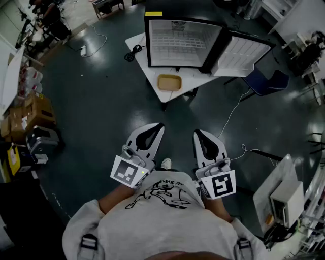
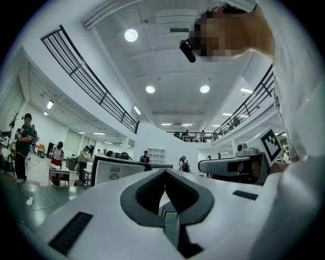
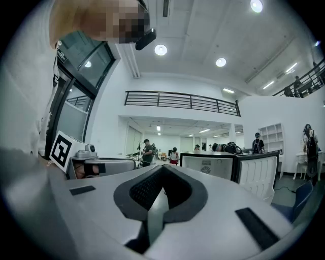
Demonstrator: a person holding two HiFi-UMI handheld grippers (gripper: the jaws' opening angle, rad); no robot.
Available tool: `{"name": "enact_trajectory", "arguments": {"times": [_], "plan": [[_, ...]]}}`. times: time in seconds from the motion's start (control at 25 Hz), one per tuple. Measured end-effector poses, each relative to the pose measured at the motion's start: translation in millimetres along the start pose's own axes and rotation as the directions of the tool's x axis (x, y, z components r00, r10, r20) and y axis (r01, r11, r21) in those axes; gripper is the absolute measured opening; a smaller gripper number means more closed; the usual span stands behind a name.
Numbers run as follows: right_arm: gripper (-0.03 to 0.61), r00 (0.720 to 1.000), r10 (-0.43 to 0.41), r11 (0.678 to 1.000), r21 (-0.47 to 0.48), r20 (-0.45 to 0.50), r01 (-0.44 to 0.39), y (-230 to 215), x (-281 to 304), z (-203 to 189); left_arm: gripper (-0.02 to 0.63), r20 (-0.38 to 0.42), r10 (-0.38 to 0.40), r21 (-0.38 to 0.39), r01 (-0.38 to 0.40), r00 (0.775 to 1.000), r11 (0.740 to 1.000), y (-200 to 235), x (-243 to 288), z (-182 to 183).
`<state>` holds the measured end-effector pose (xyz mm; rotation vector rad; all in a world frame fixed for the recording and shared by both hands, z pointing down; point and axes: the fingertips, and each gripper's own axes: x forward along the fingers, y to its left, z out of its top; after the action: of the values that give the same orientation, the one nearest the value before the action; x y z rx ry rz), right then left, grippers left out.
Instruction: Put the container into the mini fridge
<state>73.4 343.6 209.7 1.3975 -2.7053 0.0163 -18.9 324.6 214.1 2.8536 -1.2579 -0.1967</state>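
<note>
Flooring (image 1: 101, 106), dark and glossy, is the largest thing in the head view, and the person (image 1: 162, 223) in a light grey shirt stands on it well back from the mini fridge (image 1: 183, 43). The black line drawing and line of script on the shirt front are too small to read. The fridge is a black box with a white inside and a wire shelf. It sits on a white table (image 1: 147, 71) with its mouth facing the person. Its door (image 1: 246, 53) is swung fully out, white lining up, on the side where a blue chair (image 1: 264, 81) stands just past the fridge. The left gripper (image 1: 159, 125) and right gripper (image 1: 198, 132) are held side by side in front of the person's chest, pointing toward the fridge but far short of it, each with a black-and-white square marker cube at its rear. In the left gripper view the left gripper's (image 2: 165, 170) jaws are pressed together at the tips with nothing between them. The right gripper view shows the right gripper (image 3: 163, 167) likewise closed and empty-handed. The container (image 1: 169, 82), a shallow tan rectangular tray, lies on the table just in front of the fridge's open mouth, outside it and touched by neither gripper. A yellow label (image 1: 154, 14) sits on the fridge's top edge. A round emblem (image 2: 115, 176) shows on its pale panel in the left gripper view, and neither marking is legible.
</note>
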Motion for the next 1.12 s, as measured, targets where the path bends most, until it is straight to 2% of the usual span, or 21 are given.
{"name": "enact_trajectory", "arguments": {"times": [0.28,0.76,1.12], "plan": [[0.029,0.999,-0.004,0.998,0.068,0.037,0.002,-12.7,-6.8,0.9,0.012,-0.02,0.006,0.008,-0.006,1.0,1.0,-5.8,4.8,-3.3],[0.029,1.0,-0.017,0.999,0.05,0.024,0.016,-44.1,-10.1,-7.7,0.013,-0.043,0.042,-0.006,-0.042,0.998,0.999,-12.7,26.6,-14.6],[0.029,1.0,-0.013,0.999,0.049,0.0,0.013,-62.3,28.2,-17.2,0.014,-0.04,0.035,-0.036,-0.036,0.999,0.999,15.9,54.2,-23.1]]}}
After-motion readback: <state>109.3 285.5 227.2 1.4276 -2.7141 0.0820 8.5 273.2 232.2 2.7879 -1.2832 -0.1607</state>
